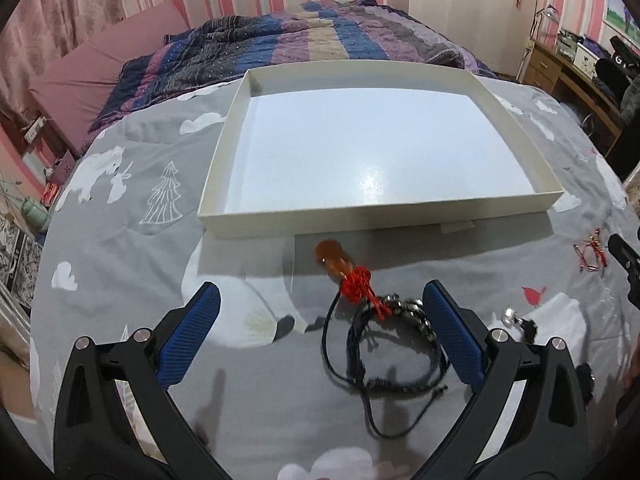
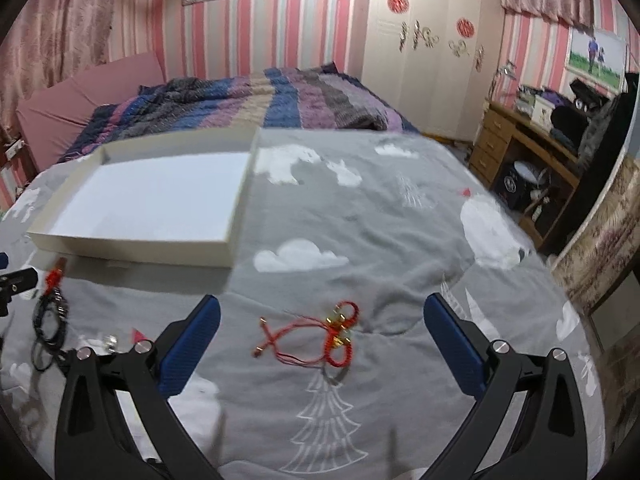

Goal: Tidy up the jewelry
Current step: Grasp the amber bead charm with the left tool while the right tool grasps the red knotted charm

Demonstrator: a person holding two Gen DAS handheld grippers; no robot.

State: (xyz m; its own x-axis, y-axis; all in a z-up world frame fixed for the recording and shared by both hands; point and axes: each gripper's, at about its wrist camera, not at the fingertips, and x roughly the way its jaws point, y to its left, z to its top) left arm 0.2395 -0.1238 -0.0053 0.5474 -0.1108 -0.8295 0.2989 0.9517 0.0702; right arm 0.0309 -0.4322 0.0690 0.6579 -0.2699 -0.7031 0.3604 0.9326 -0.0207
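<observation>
Both tongs are hovering spread wide and gripping nothing: the left tongs [image 1: 320, 314] over a tangled heap of black cords and metal-beaded bracelets [image 1: 384, 344], the right tongs [image 2: 322, 316] over a thin red string bracelet with small gold beads [image 2: 320, 338]. Both pieces are lying on the bed, outside the shallow white cardboard tray [image 1: 372, 224], which is sitting bare further back.

The heap is likely to be the trouble. The cords are looping through one another and through the red knotted cord of an amber-orange pendant [image 1: 334, 258], so a pinch on one strand is probably dragging the rest along or dropping some short of the tray. The red bracelet is lying flat, so the pads may be nipping fabric along with it.

The grey bedcover printed with white clouds, bears and fir trees [image 2: 360, 232] is looking soft and wrinkled. A striped purple-and-blue quilt [image 1: 304, 40] is bunching behind, with pink striped walls and a white wardrobe [image 2: 424, 40] beyond.
</observation>
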